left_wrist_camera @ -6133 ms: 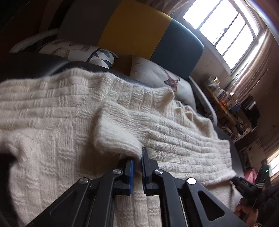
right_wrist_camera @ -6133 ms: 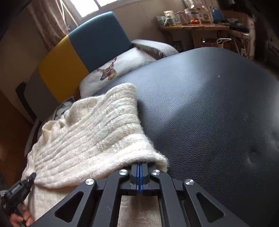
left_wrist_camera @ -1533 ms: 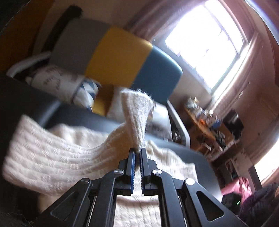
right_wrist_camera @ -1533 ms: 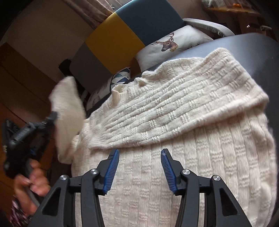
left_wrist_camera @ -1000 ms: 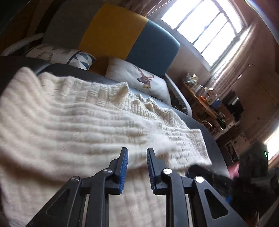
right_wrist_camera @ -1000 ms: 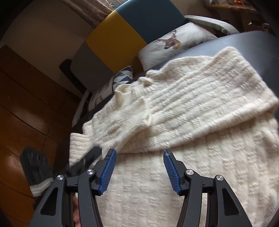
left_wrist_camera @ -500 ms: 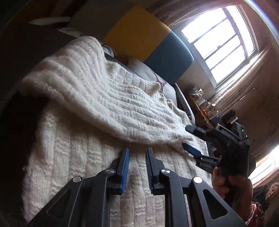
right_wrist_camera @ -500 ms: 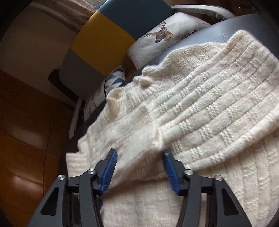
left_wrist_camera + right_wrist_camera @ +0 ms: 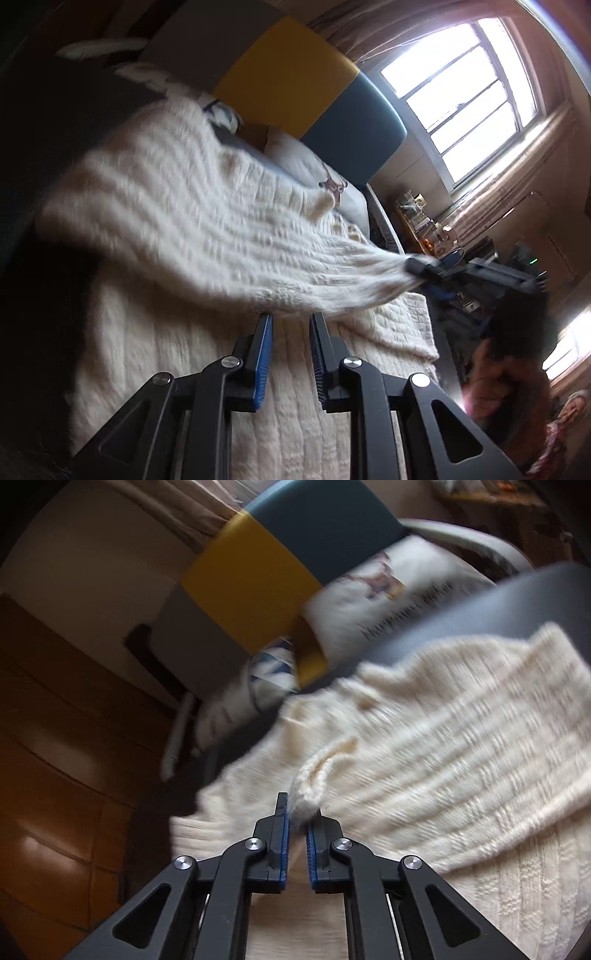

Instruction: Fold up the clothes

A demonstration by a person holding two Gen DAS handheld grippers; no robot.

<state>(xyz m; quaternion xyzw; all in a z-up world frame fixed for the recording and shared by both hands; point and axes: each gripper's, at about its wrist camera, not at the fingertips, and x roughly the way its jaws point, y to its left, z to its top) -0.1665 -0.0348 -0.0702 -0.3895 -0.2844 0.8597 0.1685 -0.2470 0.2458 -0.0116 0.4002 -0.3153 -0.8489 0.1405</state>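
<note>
A cream knitted sweater (image 9: 295, 435) lies spread on a black leather surface (image 9: 44, 129). One sleeve (image 9: 184, 229) is lifted off the body and stretched to the right, blurred by motion. My right gripper (image 9: 424, 267) holds its end there. In the right wrist view the right gripper (image 9: 298, 808) is shut on the sleeve cuff (image 9: 314, 775), with the rest of the sweater (image 9: 461, 746) beyond it. My left gripper (image 9: 290, 321) stands open just above the sweater's body, its tips under the raised sleeve, with nothing between the fingers.
Behind the surface stands a chair with a grey, yellow and teal back (image 9: 288, 74) and a deer cushion (image 9: 388, 602). A cluttered table (image 9: 417, 218) sits under the window. A person (image 9: 509, 369) is at the right. Wooden floor (image 9: 55, 775) lies to the left.
The right gripper has gone from wide open to shut on the sleeve cuff and lifted the sleeve off the sweater's body. The left gripper stays open over the body.
</note>
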